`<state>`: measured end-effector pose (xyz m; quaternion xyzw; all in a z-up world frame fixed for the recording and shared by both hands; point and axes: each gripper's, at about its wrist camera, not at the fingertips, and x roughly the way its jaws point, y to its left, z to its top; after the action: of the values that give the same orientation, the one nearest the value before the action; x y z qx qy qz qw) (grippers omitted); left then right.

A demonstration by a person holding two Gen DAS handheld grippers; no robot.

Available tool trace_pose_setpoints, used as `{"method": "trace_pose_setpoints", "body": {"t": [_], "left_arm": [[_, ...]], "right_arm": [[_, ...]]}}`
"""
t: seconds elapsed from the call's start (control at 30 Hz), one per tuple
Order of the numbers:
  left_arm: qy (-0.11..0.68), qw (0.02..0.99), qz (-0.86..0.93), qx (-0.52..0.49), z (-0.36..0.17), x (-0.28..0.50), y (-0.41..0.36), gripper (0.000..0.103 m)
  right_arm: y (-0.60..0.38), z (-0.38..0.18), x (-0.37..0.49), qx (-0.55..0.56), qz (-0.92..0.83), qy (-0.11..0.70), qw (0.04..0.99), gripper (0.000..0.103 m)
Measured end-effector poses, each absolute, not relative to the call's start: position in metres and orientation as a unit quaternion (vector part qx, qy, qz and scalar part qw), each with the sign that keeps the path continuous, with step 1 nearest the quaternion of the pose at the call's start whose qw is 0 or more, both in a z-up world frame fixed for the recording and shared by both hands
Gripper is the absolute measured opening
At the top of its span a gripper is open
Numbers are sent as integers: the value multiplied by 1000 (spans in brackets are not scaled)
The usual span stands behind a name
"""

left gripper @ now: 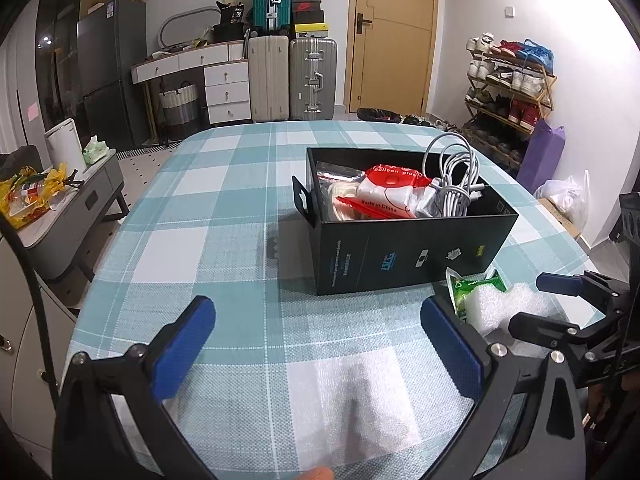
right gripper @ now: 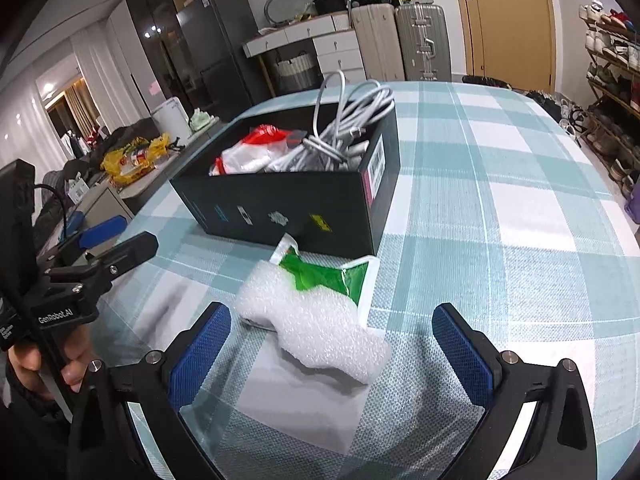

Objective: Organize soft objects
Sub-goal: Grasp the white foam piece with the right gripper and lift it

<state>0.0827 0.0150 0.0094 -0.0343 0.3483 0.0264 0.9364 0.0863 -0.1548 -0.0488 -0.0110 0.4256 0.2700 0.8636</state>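
My left tool (left gripper: 318, 344) and right tool (right gripper: 332, 344) both gape empty over the bench (right gripper: 520, 208), foam wrap (right gripper: 316, 328) beside the black box (right gripper: 288, 204).

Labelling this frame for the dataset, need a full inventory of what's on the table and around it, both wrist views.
black box: 1, black, mid-table, open top
cable bundle: 1, white-grey, in box, right end
red-white packet: 1, in box, middle
bubble wrap: 1, white, on table in front of box
green-white packet: 1, under bubble wrap, by box
tablecloth: 1, teal-white check
suitcases: 3, teal, beige, silver, back wall
door: 1, yellow-tan
shoe rack: 1, wooden, right wall
left claw: open, above bare cloth
right claw: open, around bubble wrap
hand: 1, holding left claw's handle
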Motion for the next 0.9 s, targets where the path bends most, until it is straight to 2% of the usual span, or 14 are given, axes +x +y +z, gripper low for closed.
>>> {"method": "trace_pose_setpoints", "body": {"t": [0.53, 0.77, 0.83, 0.9], "left_arm": [[363, 932, 20, -16, 1, 85, 5, 103], [363, 931, 21, -16, 1, 85, 4, 103], [363, 931, 20, -17, 1, 85, 4, 103], [363, 931, 20, -17, 1, 85, 4, 103]], "right_arm": [[-138, -55, 77, -65, 269, 415, 867, 100], [-133, -54, 74, -88, 277, 407, 866, 75], [-132, -55, 74, -99, 281, 408, 863, 58], [-131, -54, 72, -108, 284, 407, 861, 51]]}}
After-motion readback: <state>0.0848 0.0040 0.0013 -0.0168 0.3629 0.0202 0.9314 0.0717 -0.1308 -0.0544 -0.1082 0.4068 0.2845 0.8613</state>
